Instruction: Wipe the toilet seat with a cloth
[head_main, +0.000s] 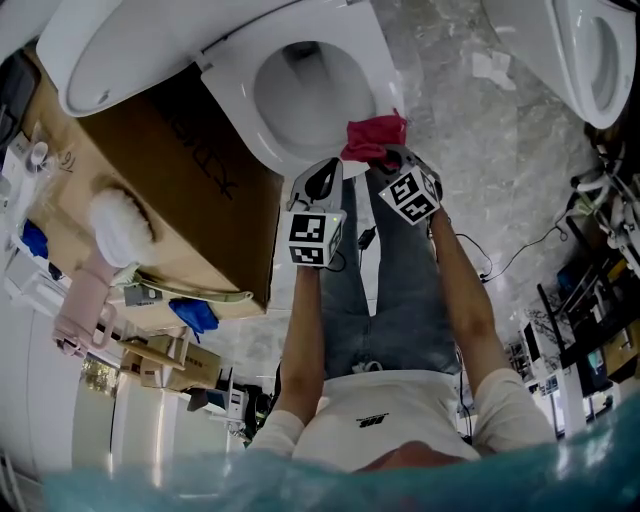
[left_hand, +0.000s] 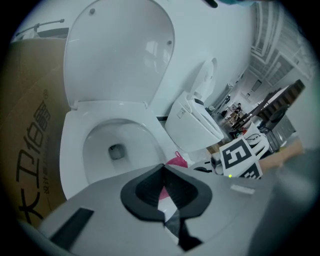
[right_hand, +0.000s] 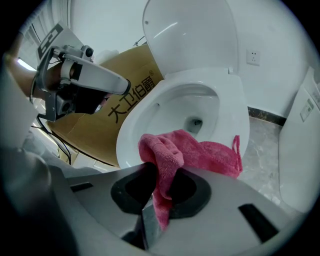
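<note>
The white toilet seat (head_main: 232, 110) is down around the bowl, and its lid (head_main: 130, 40) stands up behind. A pink cloth (head_main: 375, 138) sits at the seat's front rim, with my right gripper (head_main: 388, 158) shut on it. In the right gripper view the cloth (right_hand: 200, 150) bunches out of the right gripper (right_hand: 160, 185) over the seat (right_hand: 235, 100); whether it touches I cannot tell. My left gripper (head_main: 323, 168) hovers just left of the cloth, shut and holding nothing. In the left gripper view its jaws (left_hand: 163, 172) meet, with the cloth (left_hand: 176, 161) showing beyond them.
A brown cardboard box (head_main: 170, 190) stands right against the toilet's left side. A second toilet (head_main: 590, 50) is at the right, over a marble floor (head_main: 500, 150) with cables (head_main: 500, 260). A white brush head (head_main: 120, 225) lies left of the box.
</note>
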